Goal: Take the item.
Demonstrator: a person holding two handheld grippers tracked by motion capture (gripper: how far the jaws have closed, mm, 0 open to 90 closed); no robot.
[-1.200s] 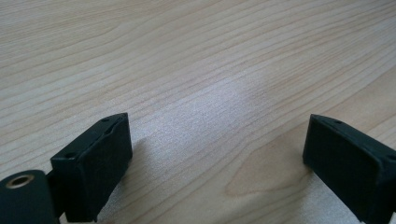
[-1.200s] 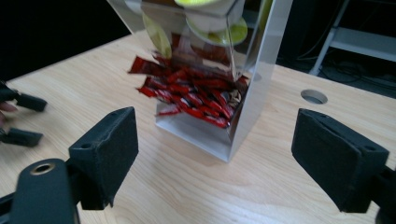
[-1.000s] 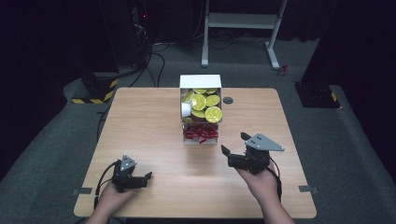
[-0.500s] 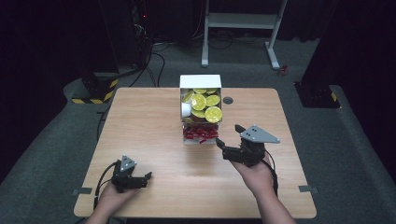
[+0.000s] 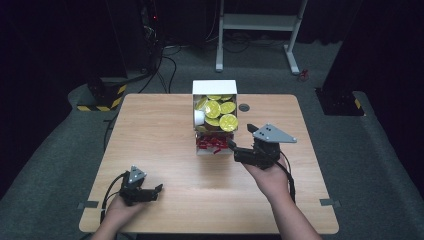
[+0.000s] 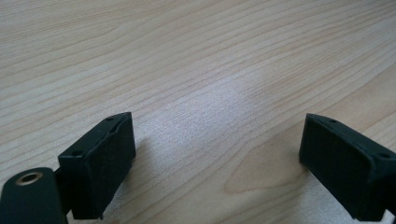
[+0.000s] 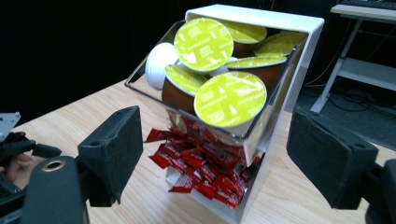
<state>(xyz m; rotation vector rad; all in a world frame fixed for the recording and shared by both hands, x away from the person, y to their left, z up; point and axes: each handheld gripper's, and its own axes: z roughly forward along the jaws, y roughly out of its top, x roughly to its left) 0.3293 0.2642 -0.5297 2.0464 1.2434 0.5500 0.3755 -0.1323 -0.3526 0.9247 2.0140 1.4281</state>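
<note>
Hovering raised by the capsule dispenser [image 5: 215,117], right claw [image 5: 234,148] gapes empty, jaws just narrowing.

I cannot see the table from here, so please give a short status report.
Left gripper open, low on wooden table. Right gripper open, jaws closing, nothing between, facing white two-tier dispenser: yellow-lidded capsules above, red sachets below. Path clear.

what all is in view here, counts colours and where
table: one, light wood, centre of the high view
dispenser box: one, white, far middle of the table
capsules: several, yellow-green lids, upper tray of the box
sachets: a heap, red, lower tray
round cap: one, dark, on the table right of the box
left gripper: one, black, near left, jaws open over bare wood
right gripper: one, black, beside the box, jaws open and just closing, nothing between them
</note>
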